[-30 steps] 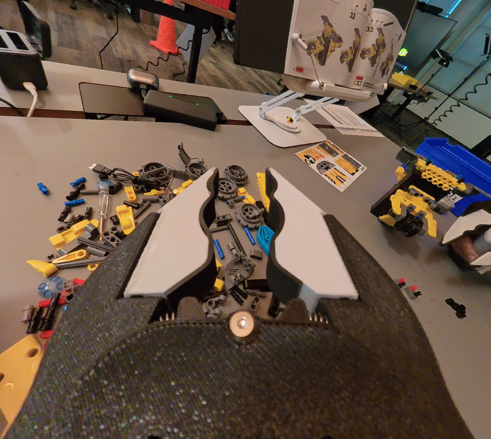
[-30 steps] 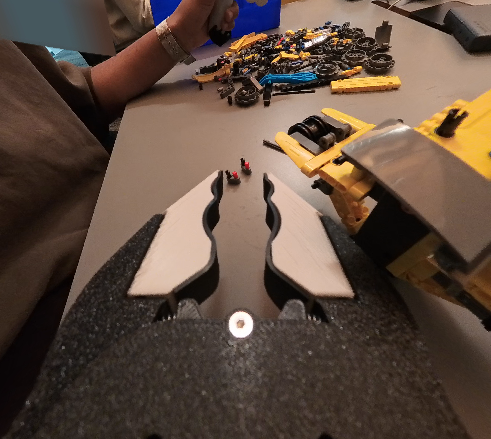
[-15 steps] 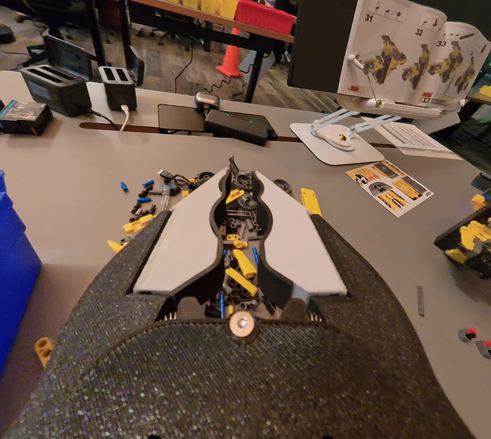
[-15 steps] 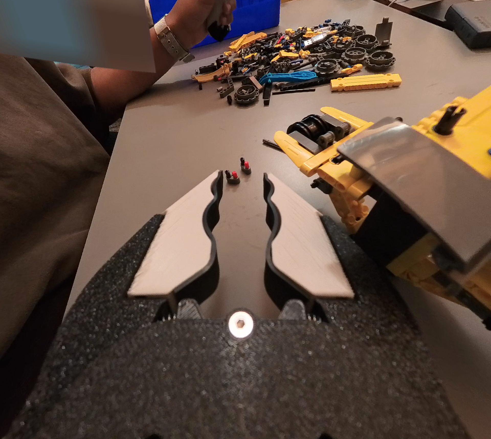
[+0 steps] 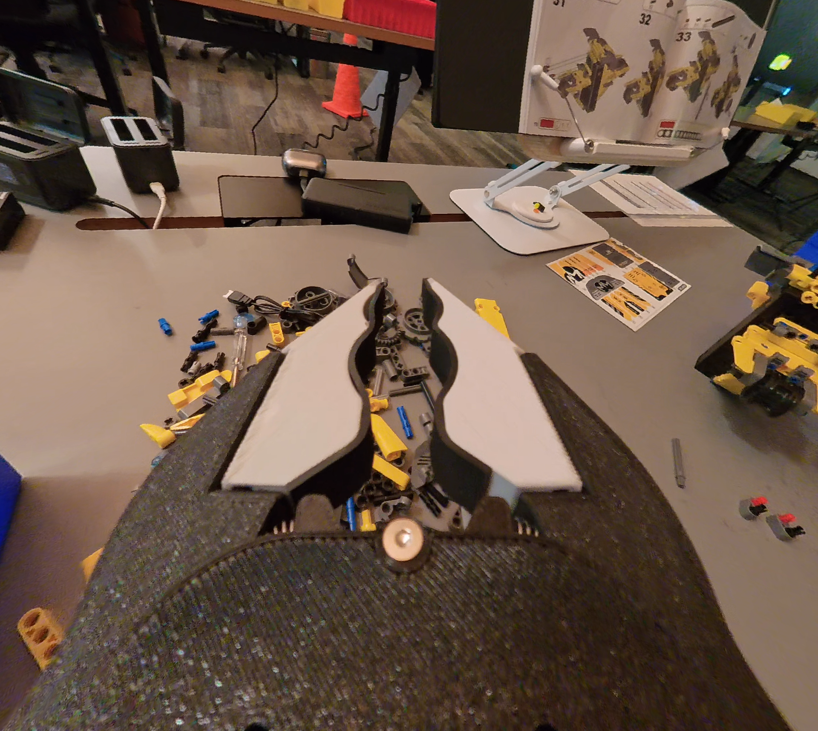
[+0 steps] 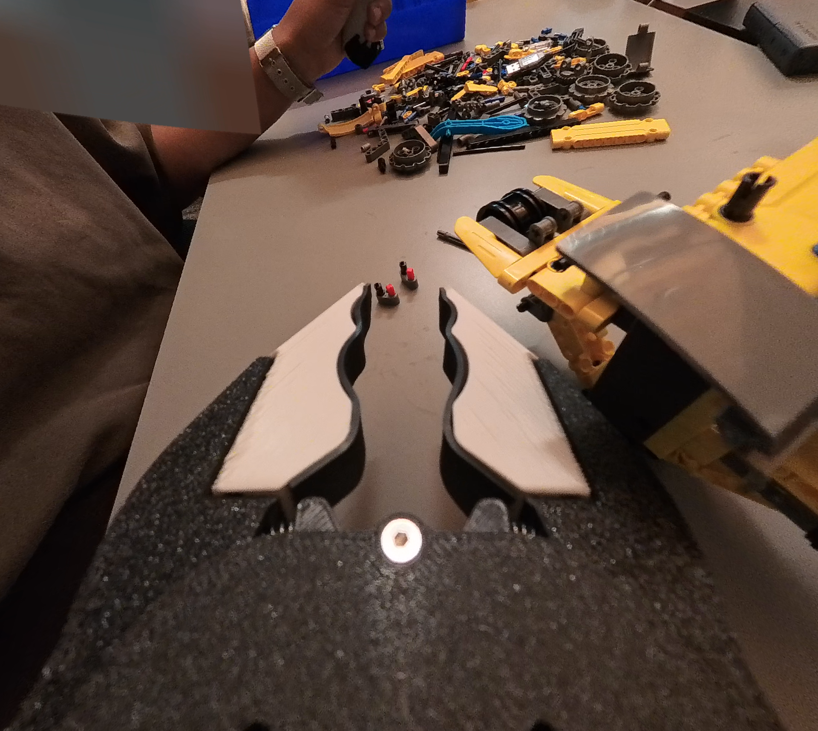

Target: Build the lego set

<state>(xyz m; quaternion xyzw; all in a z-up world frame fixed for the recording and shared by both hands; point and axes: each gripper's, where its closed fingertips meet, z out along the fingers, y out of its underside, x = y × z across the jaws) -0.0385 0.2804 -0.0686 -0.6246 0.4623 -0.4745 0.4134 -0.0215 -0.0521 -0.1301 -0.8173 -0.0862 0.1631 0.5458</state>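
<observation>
Left gripper (image 5: 402, 289), jaws parted and empty, above the heap of small rigid yellow, black and grey plastic construction pieces (image 5: 389, 360), light, best pinched across flat sides; right gripper (image 6: 403, 296), likewise parted and empty, just short of two tiny red-tipped grey connectors (image 6: 397, 287) beside the yellow-and-black part-built brick vehicle (image 6: 655, 311).

glossy plastic bricks (image 5: 389, 439), matt grey table (image 5: 110, 355)

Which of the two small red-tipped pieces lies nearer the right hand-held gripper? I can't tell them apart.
The left one, just beyond the right hand-held gripper's left fingertip. The other lies farther out, toward the parts pile.
</observation>
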